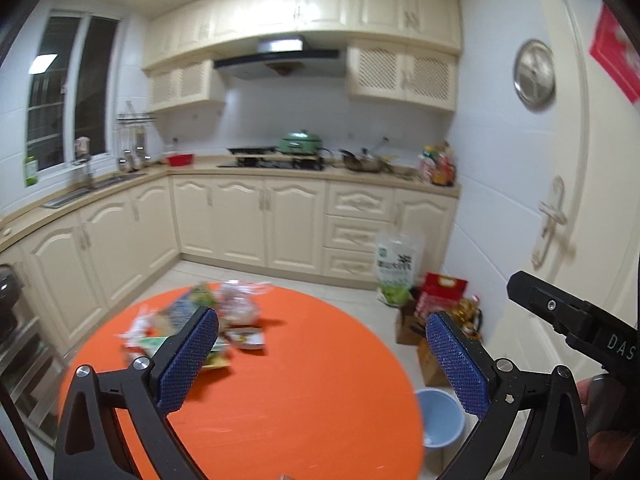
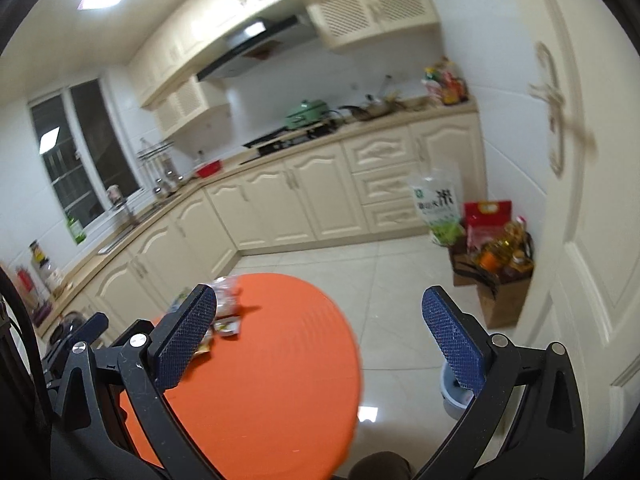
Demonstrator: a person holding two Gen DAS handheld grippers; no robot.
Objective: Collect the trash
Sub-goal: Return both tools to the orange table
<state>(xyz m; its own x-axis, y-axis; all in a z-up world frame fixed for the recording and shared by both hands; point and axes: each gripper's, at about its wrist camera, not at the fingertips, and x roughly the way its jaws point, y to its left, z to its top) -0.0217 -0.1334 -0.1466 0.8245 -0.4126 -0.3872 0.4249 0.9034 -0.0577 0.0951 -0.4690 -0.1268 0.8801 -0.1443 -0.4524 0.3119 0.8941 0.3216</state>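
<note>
A heap of trash, made of wrappers and a clear plastic bag, lies on the far left part of a round orange table. My left gripper hangs open above the table's near side, holding nothing. A pale blue bin stands on the floor just right of the table. In the right wrist view my right gripper is open and empty over the table's right edge. The trash shows past its left finger, and the bin is partly hidden behind its right finger.
Cream kitchen cabinets and a counter run along the far and left walls. Bags, a cardboard box and oil bottles stand on the floor by a white door at right. Tiled floor lies between table and cabinets.
</note>
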